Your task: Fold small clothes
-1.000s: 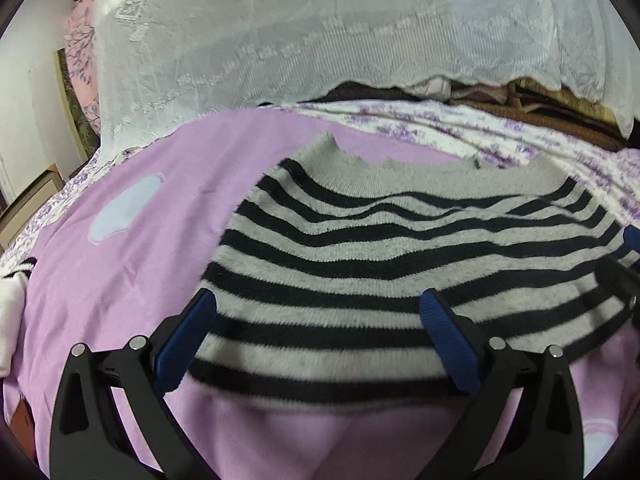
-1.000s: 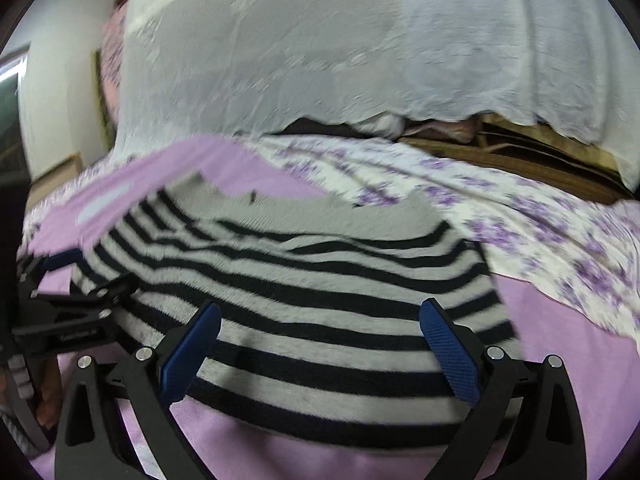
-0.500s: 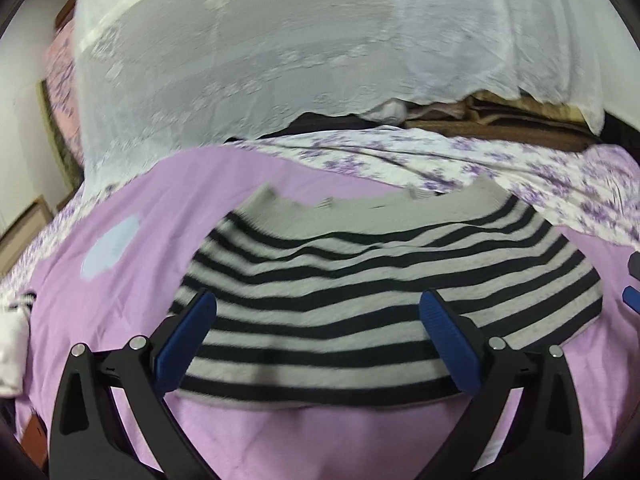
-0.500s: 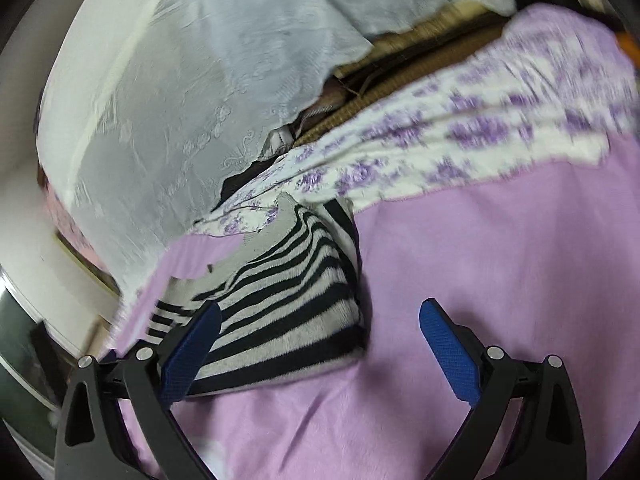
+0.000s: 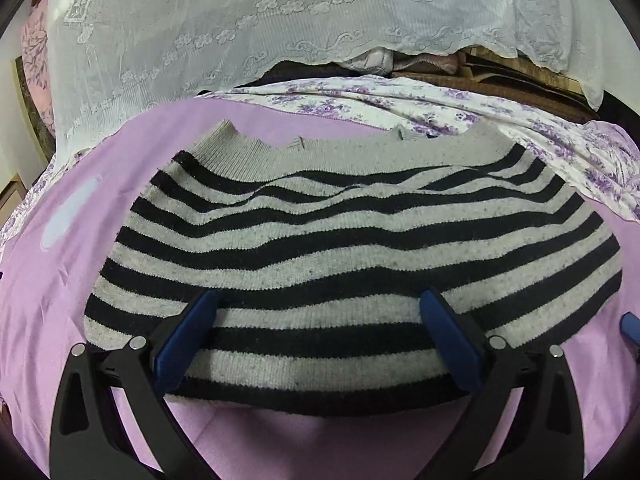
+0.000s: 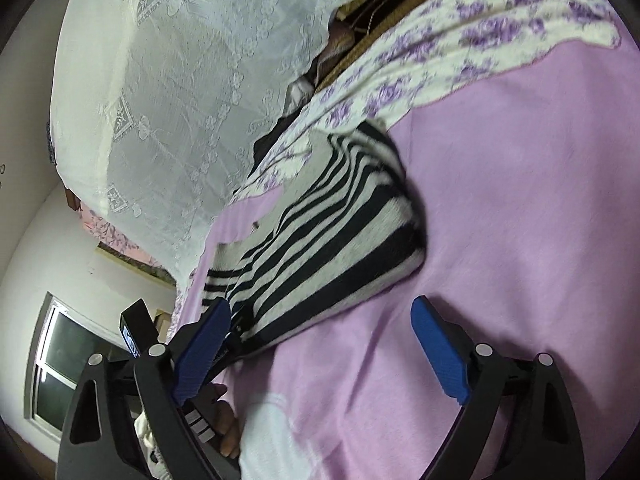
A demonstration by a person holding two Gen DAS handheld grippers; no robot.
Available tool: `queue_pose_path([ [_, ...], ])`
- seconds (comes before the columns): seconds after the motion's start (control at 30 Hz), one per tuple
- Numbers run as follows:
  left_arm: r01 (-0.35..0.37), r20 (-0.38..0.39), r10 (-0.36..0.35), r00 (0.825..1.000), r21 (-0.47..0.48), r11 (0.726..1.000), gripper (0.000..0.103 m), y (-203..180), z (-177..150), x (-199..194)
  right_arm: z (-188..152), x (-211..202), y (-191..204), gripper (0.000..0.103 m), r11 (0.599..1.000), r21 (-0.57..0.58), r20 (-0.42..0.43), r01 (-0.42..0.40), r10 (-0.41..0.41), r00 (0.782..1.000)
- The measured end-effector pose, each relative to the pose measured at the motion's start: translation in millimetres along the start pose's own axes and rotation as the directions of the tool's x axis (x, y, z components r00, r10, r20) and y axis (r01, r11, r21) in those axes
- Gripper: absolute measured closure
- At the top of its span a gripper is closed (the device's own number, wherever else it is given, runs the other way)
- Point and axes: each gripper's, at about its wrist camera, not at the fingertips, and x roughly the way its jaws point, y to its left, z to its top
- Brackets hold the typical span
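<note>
A grey and black striped sweater [image 5: 340,248] lies folded on a purple sheet [image 5: 72,272], its grey ribbed band at the far edge. My left gripper [image 5: 316,340] is open and empty, its blue pads over the sweater's near edge. In the right wrist view the sweater [image 6: 332,236] lies left of centre. My right gripper [image 6: 320,352] is open and empty, tilted, over bare purple sheet [image 6: 520,200] to the right of the sweater. The left gripper's body [image 6: 136,332] shows at the lower left there.
A white lace cover [image 5: 280,24] hangs behind the bed. A purple floral cloth [image 5: 520,120] lies along the far edge of the sheet. A pale patch [image 5: 68,216] marks the sheet at left. A window [image 6: 60,368] shows in the right wrist view.
My right gripper swung off the sweater to the right and tilted. My left gripper drew back, then came close over the sweater's near edge again. The sweater stays flat.
</note>
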Motion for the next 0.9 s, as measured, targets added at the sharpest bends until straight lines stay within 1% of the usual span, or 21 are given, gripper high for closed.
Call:
queue_pose_path([
  [0.1,0.006,-0.004,-0.006,1.000,-0.005,1.000,0.004,2,-1,1,0,12,2,0.011,0.999,0.038,-0.022,-0.012,0.013,1.000],
  [0.2,0.002,-0.007,-0.002,1.000,-0.002,1.000,0.004,1,-1,2,4,21,-2,0.011,0.997,0.080,-0.024,0.005,-0.003,1.000],
  [0.4,0.004,-0.002,-0.004,1.000,-0.007,1.000,0.004,1,-2,0,23,49,-2,0.011,0.983,0.171,0.049,0.062,-0.071,0.996],
  [0.5,0.015,0.022,-0.015,1.000,-0.022,1.000,0.004,5,-1,-7,32,61,0,0.011,0.982,0.173,0.087,0.080,-0.096,0.992],
  [0.53,0.018,0.039,-0.017,0.999,-0.033,0.999,0.004,8,1,-11,35,65,2,0.011,0.983,0.164,0.111,0.080,-0.099,0.989],
  [0.6,0.040,0.083,-0.033,0.996,-0.085,0.996,0.004,18,7,-20,37,70,5,0.013,0.989,0.126,0.150,0.081,-0.100,0.984],
  [0.63,0.046,0.093,-0.035,0.995,-0.116,0.992,0.004,23,11,-22,36,74,6,0.015,0.991,0.096,0.161,0.094,-0.109,0.981],
  [0.67,0.045,0.088,-0.031,0.996,-0.152,0.987,0.004,27,17,-20,37,78,7,0.016,0.991,0.072,0.161,0.115,-0.125,0.979],
  [0.7,0.042,0.066,-0.032,0.997,-0.169,0.985,0.004,30,22,-14,38,80,7,0.018,0.990,0.060,0.160,0.126,-0.134,0.978],
  [0.77,0.040,-0.009,-0.042,0.999,-0.180,0.983,0.004,30,26,7,42,81,6,0.019,0.991,0.054,0.169,0.122,-0.130,0.977],
  [0.8,0.028,-0.047,-0.037,0.998,-0.177,0.984,0.004,27,24,18,43,81,4,0.022,0.991,0.053,0.172,0.125,-0.132,0.976],
  [0.83,-0.007,-0.102,-0.009,0.995,-0.152,0.988,0.004,21,20,34,47,83,2,0.029,0.989,0.057,0.175,0.137,-0.145,0.974],
  [0.87,-0.031,-0.107,0.018,0.994,-0.124,0.992,0.004,16,18,38,49,85,-1,0.033,0.987,0.063,0.176,0.145,-0.154,0.972],
  [0.9,-0.054,-0.092,0.044,0.995,-0.102,0.993,0.004,12,18,36,51,86,-5,0.043,0.986,0.074,0.175,0.152,-0.163,0.971],
])
